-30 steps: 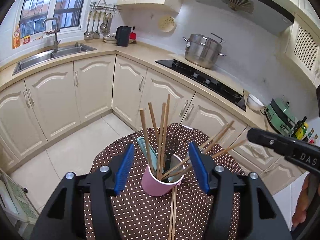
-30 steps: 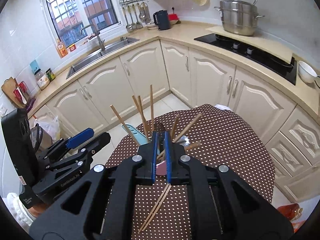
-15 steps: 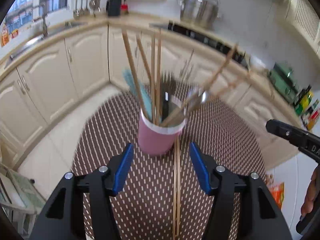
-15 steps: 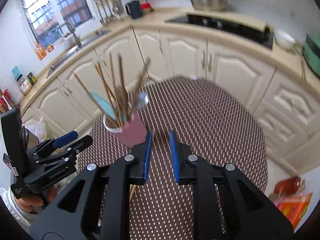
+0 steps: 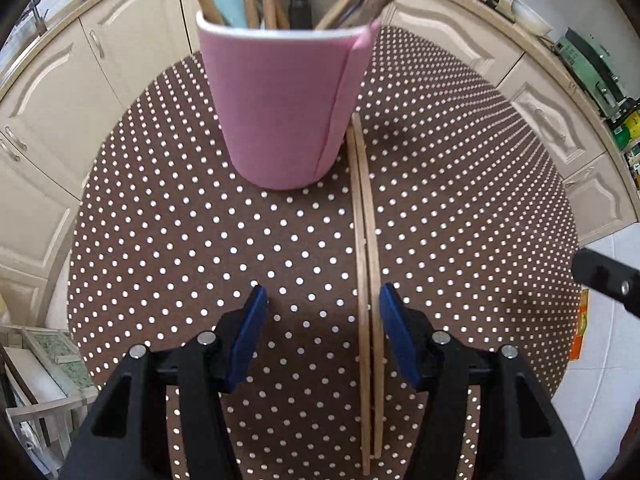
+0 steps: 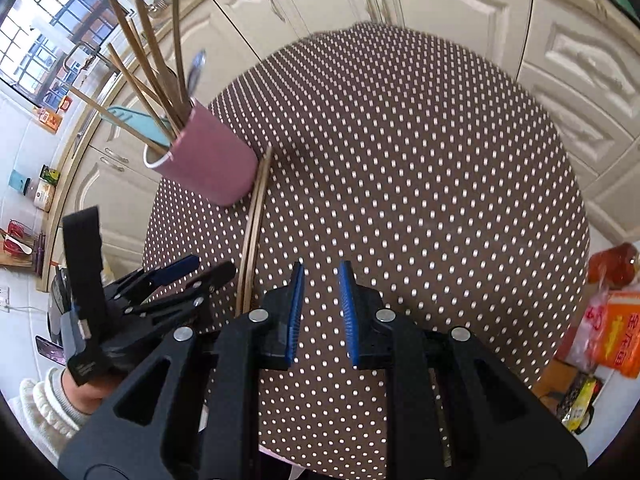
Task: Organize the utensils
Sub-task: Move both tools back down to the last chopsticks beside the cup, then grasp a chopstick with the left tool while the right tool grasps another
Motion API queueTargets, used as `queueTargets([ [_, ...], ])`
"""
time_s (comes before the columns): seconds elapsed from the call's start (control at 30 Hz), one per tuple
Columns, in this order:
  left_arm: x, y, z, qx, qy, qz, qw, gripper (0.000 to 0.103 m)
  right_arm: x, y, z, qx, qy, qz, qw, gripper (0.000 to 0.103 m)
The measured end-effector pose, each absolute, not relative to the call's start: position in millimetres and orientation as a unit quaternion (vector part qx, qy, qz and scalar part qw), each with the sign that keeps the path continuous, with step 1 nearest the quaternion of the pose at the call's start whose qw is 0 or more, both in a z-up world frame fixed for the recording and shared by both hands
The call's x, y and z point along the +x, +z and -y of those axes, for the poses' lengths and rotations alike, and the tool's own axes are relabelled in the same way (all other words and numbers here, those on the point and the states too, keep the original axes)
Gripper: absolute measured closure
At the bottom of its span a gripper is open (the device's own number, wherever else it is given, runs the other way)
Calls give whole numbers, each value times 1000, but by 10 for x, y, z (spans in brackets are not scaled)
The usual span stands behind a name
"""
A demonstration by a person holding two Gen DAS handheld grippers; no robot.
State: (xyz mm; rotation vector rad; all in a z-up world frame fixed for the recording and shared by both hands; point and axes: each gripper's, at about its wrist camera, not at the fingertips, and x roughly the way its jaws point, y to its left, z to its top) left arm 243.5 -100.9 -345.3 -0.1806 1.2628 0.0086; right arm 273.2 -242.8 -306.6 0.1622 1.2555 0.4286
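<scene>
A: Chopsticks [image 5: 366, 248], one loose pair, lie side by side on the dotted tablecloth [image 5: 200, 232], running from the foot of the pink cup [image 5: 280, 108] down to the lower middle of the left wrist frame.

B: And what has changed?

A: A second ago both cameras looked across the kitchen with the cup small and low in frame. Now both look steeply down at the cloth, and the cup fills the top centre of the left view. The left gripper [image 5: 324, 320] stands spread, as wide as before, with the pair lying just inside its right-hand pad; nothing is pinched.

B: The right one?

A: The right gripper [image 6: 322, 312] was pressed together a second ago; its jaws have just been opening and now stand slightly parted over bare cloth, with nothing between them. The chopsticks sit to its left in that view.

B: Meaning for the tidying?

A: Probably the left gripper is lining up to take the loose pair, so it can join the other chopsticks [image 6: 152, 68], the spoon [image 6: 195, 68] and the teal utensil [image 6: 136, 118] in the cup. That step is not yet done.

B: Any writing?

A: An orange packet [image 6: 618, 332] at the right edge of the right view carries large characters, too curved and small to read surely. The grippers' own lettering is illegible now.
</scene>
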Motion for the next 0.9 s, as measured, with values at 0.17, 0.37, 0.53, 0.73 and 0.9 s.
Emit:
queueTargets([
  [0.17,2503,-3573,1083,-54,9,-602,797,45,2727,-3126,2466,82,194,-594,777,84],
  [0.37,2615,-3604,1125,-45,7,-609,792,45,2777,-3160,2453,87,193,-598,773,84],
  [0.53,2742,-3631,1293,-3,0,-612,791,47,2784,-3177,2396,85,193,-603,769,84],
  [0.73,2714,-3589,1164,-32,-8,-612,790,96,2757,-3239,2283,81,195,-610,764,84],
  [0.9,2461,-3590,1040,-55,-24,-621,782,96,2784,-3290,1976,74,211,-613,758,84],
])
